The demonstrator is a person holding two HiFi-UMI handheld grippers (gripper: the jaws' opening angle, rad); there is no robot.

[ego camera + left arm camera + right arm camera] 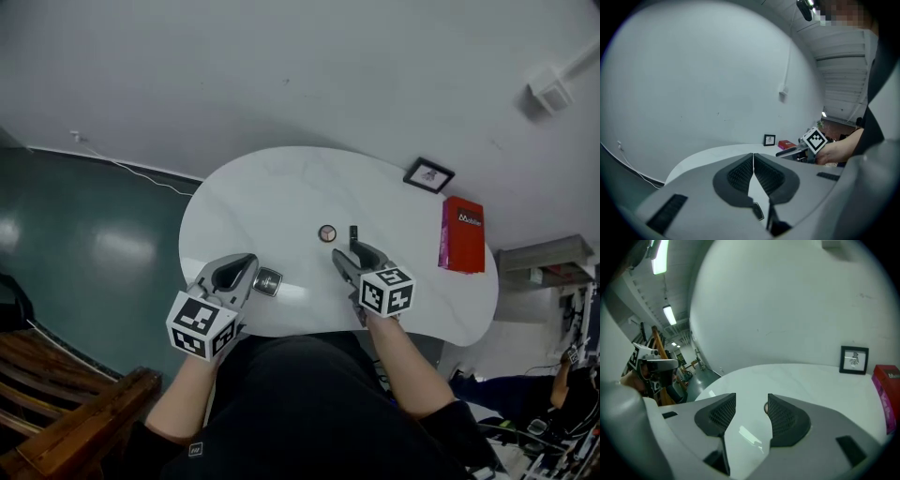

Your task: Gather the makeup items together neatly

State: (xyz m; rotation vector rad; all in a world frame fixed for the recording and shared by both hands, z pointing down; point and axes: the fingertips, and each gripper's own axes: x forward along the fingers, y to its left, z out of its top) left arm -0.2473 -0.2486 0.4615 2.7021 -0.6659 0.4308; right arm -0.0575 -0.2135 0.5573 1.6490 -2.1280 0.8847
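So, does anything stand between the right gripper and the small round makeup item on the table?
Nothing visible does. The open right gripper faces the round item across the table; the dark stick lies to its right, not between them.

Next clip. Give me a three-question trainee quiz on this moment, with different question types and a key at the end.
1. True or false: the right tool grips a makeup item.
2. In the head view, what lies nearest the left tool? A) red box B) silver case C) picture frame
3. Fill in: the left tool's jaws are ___.
Key: 1 false, its jaws stand apart with nothing between them. 2 B, the silver case on the table. 3 shut.
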